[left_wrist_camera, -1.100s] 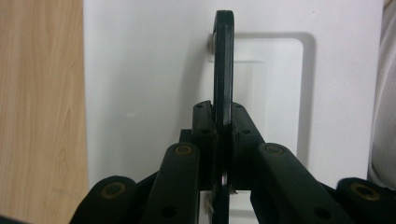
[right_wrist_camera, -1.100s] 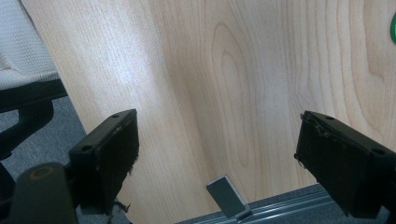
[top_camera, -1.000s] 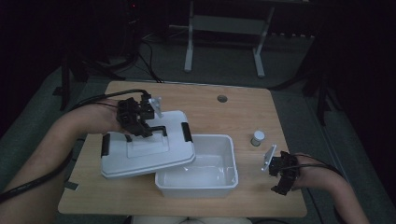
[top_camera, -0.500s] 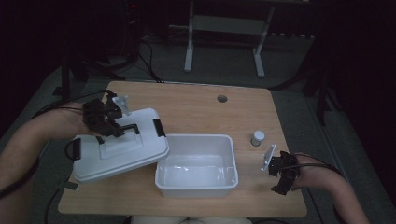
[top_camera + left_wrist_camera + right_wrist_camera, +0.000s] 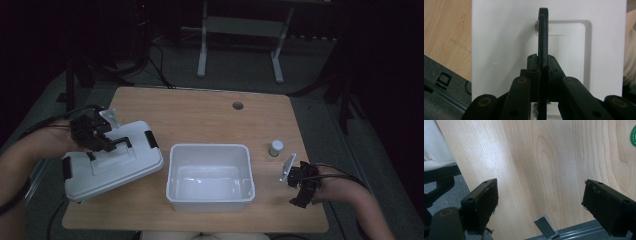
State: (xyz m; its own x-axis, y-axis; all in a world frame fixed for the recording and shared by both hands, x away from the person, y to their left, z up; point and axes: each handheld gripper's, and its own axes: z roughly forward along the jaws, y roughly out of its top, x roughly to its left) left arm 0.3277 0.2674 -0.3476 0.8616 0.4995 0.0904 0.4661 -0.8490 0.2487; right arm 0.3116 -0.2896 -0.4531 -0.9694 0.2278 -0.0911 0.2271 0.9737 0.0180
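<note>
A white lid (image 5: 112, 167) with black latches lies tilted at the table's left front, beside the open white bin (image 5: 210, 148). My left gripper (image 5: 106, 144) is shut on the lid's black handle (image 5: 543, 35), which stands upright between the pads in the left gripper view. The lid's white top (image 5: 499, 50) spreads behind my left gripper (image 5: 543, 61). The bin looks empty inside. My right gripper (image 5: 299, 191) rests near the table's right front corner. In the right gripper view, my right gripper (image 5: 541, 205) is open over bare wood with nothing between its jaws.
A small white jar (image 5: 275, 147) stands right of the bin. A round cable hole (image 5: 238, 105) sits at the back of the wooden table (image 5: 200, 120). The table's edge and a pale chair seat (image 5: 439, 145) lie close to the right gripper.
My left gripper has carried the lid leftwards and down, off the bin, to the table's left side. The bin now stands uncovered. The right gripper has kept still.
</note>
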